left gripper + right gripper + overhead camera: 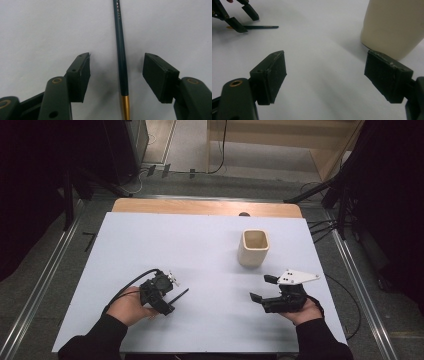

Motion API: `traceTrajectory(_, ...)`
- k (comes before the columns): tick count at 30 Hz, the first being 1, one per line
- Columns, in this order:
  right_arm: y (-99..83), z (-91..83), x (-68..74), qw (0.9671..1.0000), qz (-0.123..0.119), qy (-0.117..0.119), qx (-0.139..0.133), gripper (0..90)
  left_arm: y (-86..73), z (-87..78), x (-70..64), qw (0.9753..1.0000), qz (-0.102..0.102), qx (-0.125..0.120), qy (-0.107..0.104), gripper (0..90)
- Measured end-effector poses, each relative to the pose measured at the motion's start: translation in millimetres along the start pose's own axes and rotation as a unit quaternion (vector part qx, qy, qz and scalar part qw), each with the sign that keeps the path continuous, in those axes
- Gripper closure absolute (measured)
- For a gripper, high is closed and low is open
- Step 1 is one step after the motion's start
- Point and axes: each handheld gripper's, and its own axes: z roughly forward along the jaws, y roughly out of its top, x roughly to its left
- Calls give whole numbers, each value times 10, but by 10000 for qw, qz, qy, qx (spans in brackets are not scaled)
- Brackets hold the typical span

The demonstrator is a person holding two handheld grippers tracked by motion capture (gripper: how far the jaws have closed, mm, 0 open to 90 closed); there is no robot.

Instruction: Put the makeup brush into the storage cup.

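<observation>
Between the spread jaws of the left gripper [116, 72] lies a dark green pencil [121, 50] with a gold end, flat on the white tabletop [200, 250] and touching neither jaw. From the high view the pencil [179, 296] sits at the near left of the tabletop, its tip poking out beyond the left gripper [167, 292]. Well apart, at the near right, the right gripper [260, 289] hovers with its jaws spread wide and nothing between them. Just beyond it stands a cream cup [254, 247], upright and open at the top, near the right jaw in the right gripper view.
</observation>
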Motion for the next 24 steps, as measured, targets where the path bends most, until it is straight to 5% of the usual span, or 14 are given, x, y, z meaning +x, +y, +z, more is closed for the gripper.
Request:
traceTrajectory(3,0,0,-1,10000,-2,-4,7,189,1,3,-32,9998,118,43,146,439)
traceTrajectory(10,-1,1,1,10000,-17,-18,29,189,15,2,-91,9996,3,118,239,501)
traceTrajectory(15,-2,2,0,10000,-19,-21,34,189,32,-5,-123,9994,-144,224,210,612)
traceTrajectory(24,-1,7,4,10000,-11,-20,46,192,36,-6,-121,9995,-121,271,121,836)
